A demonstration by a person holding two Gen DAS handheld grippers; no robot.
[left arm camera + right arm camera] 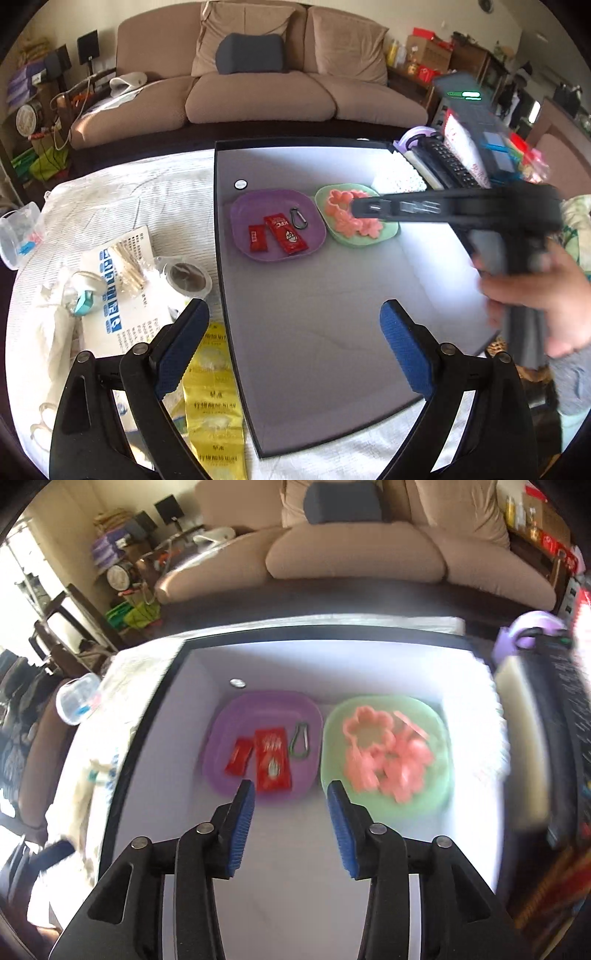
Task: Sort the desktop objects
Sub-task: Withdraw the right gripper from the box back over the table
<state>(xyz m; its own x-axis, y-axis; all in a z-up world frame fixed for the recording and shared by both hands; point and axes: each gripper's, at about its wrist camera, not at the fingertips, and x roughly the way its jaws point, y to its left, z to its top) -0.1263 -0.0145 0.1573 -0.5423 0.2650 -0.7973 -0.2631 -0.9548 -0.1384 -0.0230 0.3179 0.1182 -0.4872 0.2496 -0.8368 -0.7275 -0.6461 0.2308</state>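
I hold my left gripper (291,343) above the near edge of the grey board (314,295), its jaws wide apart with nothing between them. My right gripper (291,827) has its jaws partly apart, also with nothing between; the pads touch no object. Near the far edge of the board stand two plates side by side. The purple plate (236,716) carries two red sachets (271,760) and a carabiner (301,740). The green plate (432,716) carries pink cutters (388,757).
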